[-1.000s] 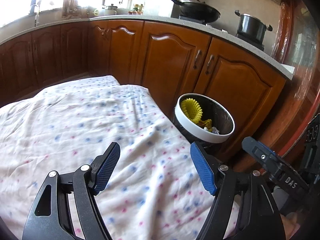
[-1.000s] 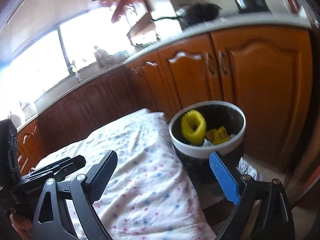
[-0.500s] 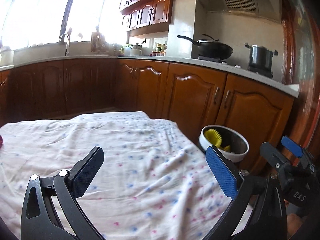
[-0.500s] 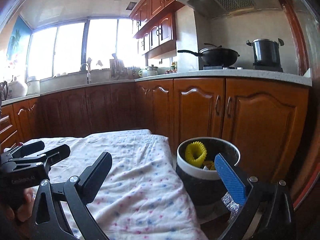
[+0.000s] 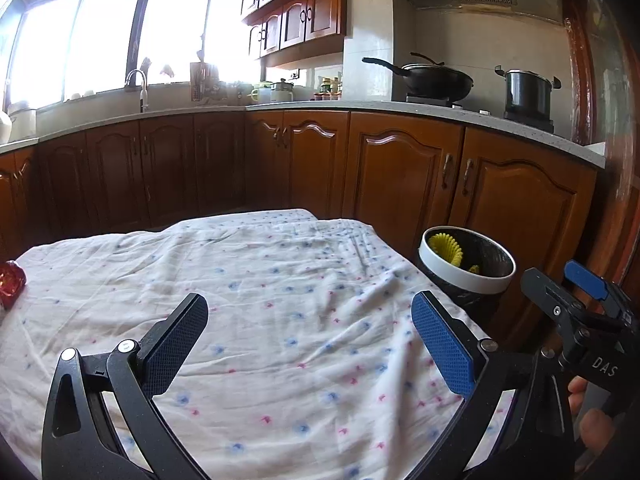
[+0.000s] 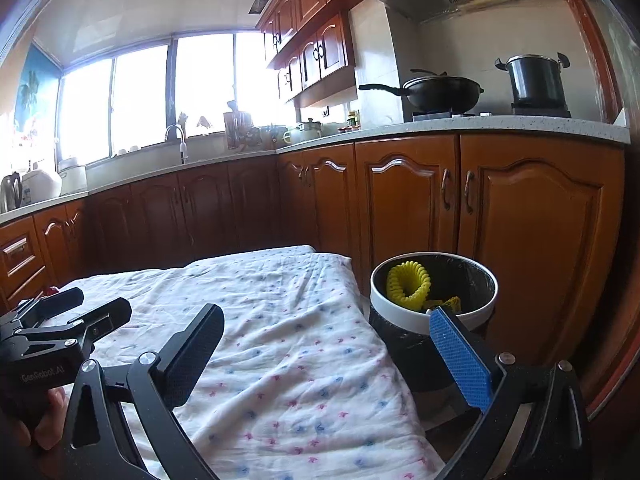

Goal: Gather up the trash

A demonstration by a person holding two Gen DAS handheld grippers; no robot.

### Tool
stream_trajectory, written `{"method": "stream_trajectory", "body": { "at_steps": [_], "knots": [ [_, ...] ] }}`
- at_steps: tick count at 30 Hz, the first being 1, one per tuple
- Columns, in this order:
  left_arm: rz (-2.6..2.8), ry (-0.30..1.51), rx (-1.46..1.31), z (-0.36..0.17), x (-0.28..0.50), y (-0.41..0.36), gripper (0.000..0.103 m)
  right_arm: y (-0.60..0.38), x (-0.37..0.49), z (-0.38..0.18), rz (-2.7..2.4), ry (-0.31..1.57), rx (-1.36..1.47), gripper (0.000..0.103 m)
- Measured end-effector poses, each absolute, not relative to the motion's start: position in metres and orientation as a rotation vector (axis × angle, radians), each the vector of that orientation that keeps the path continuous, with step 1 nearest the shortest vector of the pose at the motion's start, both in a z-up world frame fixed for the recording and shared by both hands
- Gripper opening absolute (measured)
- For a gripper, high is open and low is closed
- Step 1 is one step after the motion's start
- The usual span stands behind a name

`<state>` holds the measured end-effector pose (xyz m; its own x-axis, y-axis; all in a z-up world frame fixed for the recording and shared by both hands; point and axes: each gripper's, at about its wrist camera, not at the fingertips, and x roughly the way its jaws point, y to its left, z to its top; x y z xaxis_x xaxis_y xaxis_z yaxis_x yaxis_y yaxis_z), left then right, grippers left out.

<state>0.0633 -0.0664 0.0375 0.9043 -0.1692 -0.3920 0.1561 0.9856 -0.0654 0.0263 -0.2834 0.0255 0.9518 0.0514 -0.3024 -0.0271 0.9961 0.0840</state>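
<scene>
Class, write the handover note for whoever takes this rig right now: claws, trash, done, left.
Left claw: open, empty, above the spotted cloth.
Right claw: open, empty, near the table's bin-side edge.
Trash bin: on the floor beside the table, holding a yellow coil and other yellow scraps.
Left to do: a red item lies at the cloth's far left edge; probably next for the left claw. No other trash shows on the cloth.
</scene>
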Motion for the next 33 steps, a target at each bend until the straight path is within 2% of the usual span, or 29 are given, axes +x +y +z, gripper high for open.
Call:
{"method": "stream_trajectory", "body": {
  "at_steps": [33],
  "knots": [
    [-0.121, 0.408, -0.002, 0.0385, 0.0588, -0.0653, 0.103, -0.2859, 0.0225, 0.0276, 0.063, 0.307, 0.112, 0.103]
  ]
}}
